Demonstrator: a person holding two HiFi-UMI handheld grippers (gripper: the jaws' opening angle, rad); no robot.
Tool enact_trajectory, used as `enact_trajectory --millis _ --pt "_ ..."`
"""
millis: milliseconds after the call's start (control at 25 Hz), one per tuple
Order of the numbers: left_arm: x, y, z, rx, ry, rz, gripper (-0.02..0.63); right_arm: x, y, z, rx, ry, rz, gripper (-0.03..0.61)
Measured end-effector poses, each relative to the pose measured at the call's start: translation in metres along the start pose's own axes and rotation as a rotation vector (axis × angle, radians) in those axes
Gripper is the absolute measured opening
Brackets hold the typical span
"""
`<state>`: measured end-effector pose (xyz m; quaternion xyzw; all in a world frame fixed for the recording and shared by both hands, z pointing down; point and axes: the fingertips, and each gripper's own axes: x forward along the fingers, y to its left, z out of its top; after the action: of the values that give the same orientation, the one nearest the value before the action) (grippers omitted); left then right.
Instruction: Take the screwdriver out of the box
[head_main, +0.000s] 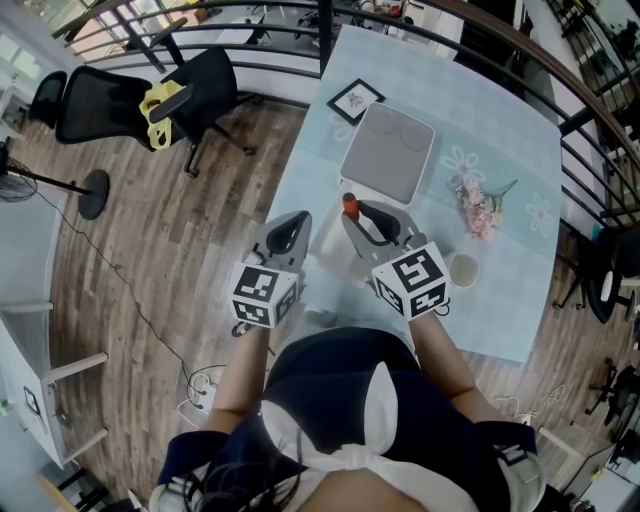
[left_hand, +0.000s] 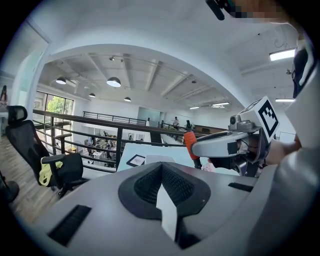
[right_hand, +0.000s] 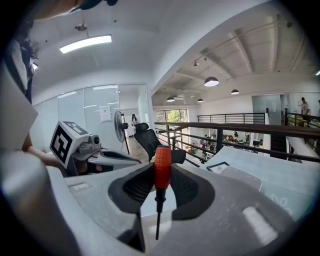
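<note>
- Nearest the lens in the right gripper view, the right gripper (right_hand: 161, 192) has its 2 black ribbed pads clamped on the small screwdriver with a red knurled handle and thin dark shaft (right_hand: 162, 167).
- Screwdriver attitude: roughly upright, with the handle standing above the jaw tips and the shaft hanging below them.
- Screwdriver position: at the centre of the head view, held in the air. It is just below the lower edge of the flat grey square box with rounded corners (head_main: 390, 150) and does not touch it.
- Left gripper (left_hand: 162, 172): jaws together, nothing between them. It is held beside the right gripper, at centre left of the head view.
- Box position: on the table with the pale blue flower-print cloth (head_main: 500, 200), upper centre of the frame.
- Step in hand, as judged: removal is effectively complete, since the tool is clear of the box. The carry-away phase applies.
- Next move, as judged:
  - Select a bare patch of cloth apart from the box.
  - Lower the tool until it rests on the table.
  - Part the jaws only then, because the round handle may roll.
</note>
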<state>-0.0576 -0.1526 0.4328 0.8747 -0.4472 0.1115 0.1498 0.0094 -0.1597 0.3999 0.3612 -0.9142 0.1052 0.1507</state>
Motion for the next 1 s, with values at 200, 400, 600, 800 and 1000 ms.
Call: enact_trajectory --millis 200,400,600,800,1000 --pt "0.0 0.0 -0.003 -0.001 0.004 -0.01 0.017 -0.001 0.005 0.006 -0.007 -0.021 0.004 0.098" --pt "0.001 -0.003 -0.001 0.001 0.007 -0.018 0.017 -0.005 0.006 0.014 -0.014 -0.042 0.005 0.098" --pt "0.002 -0.006 0.0 0.005 0.008 -0.024 0.017 -0.009 0.005 0.019 -0.015 -0.058 0.007 0.098" --pt "0.002 -0.005 0.004 0.009 -0.014 -0.023 0.017 -0.011 0.006 0.023 -0.013 -0.075 0.003 0.098" --pt "0.001 -0.006 0.001 0.009 -0.004 -0.023 0.017 -0.013 0.007 0.025 -0.017 -0.084 -0.003 0.097"
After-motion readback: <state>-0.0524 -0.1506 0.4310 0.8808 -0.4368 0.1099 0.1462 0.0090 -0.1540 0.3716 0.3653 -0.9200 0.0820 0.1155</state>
